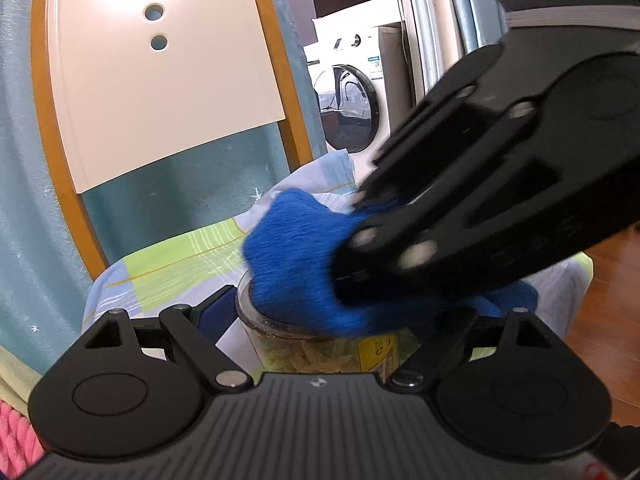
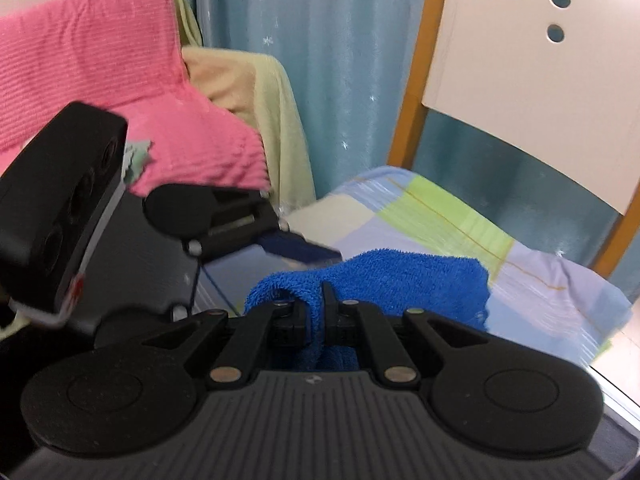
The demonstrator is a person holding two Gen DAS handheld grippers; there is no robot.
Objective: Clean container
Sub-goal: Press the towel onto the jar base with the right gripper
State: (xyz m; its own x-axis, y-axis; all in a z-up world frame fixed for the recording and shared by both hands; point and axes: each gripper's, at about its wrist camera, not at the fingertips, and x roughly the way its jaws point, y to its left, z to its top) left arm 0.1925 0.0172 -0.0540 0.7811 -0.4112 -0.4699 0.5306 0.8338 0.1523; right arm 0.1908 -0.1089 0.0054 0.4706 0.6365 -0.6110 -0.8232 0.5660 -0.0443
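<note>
1. R gripper point(image 2: 316, 312): clenched on blue cloth point(image 2: 384, 280), which is pressed onto jar top.
2. L gripper point(image 1: 320, 332): jaws either side of jar point(image 1: 320, 348), gripping it.
3. Jar: clear, pale contents, upright over chair point(image 1: 160, 80) seat w/ checked cover point(image 1: 180, 264).
4. Risk (judged): hard wipe could twist or tip jar in L grip; cloth may snag rim.
5. Label: yellow, text too blurred to read.

Behind your work spot: a chair point(image 1: 160, 80) with a cream back panel and orange-wood frame, its seat draped in a checked sheet point(image 1: 176, 268). Teal star-print curtain point(image 1: 24, 200) beyond. Front-loading washing machine point(image 1: 352, 100) through the doorway. Wood floor point(image 1: 600, 320) to your right. Pink blanket point(image 2: 100, 60) over furniture.
</note>
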